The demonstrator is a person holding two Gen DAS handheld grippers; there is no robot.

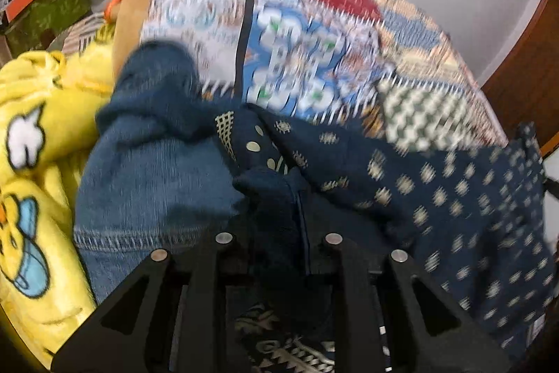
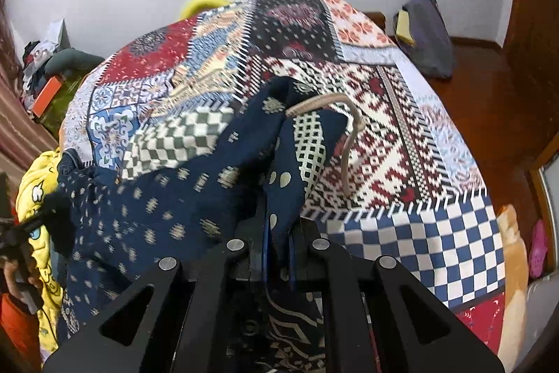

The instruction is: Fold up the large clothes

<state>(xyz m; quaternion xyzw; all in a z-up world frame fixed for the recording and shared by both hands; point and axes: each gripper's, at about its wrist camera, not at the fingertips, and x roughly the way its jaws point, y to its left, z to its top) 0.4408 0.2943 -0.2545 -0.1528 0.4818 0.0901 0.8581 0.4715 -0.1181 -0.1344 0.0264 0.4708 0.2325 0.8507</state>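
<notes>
Pinched between my right tool, a dark navy cloth garment with cream dotted print hangs over the patchwork-covered bed. My left tool is nearly closed, clamping the same garment's other edge beside blue denim jeans.

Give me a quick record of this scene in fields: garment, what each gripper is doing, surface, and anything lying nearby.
garment: navy blue patterned cloth garment with a beige drawstring, stretched between both grippers
left gripper: shut on a bunched navy edge
right gripper: shut on a fold of the garment
surface: bed with a multicoloured patchwork cover
nearby: blue denim jeans; yellow cartoon-print fleece blanket
image quality: left wrist view blurred
</notes>
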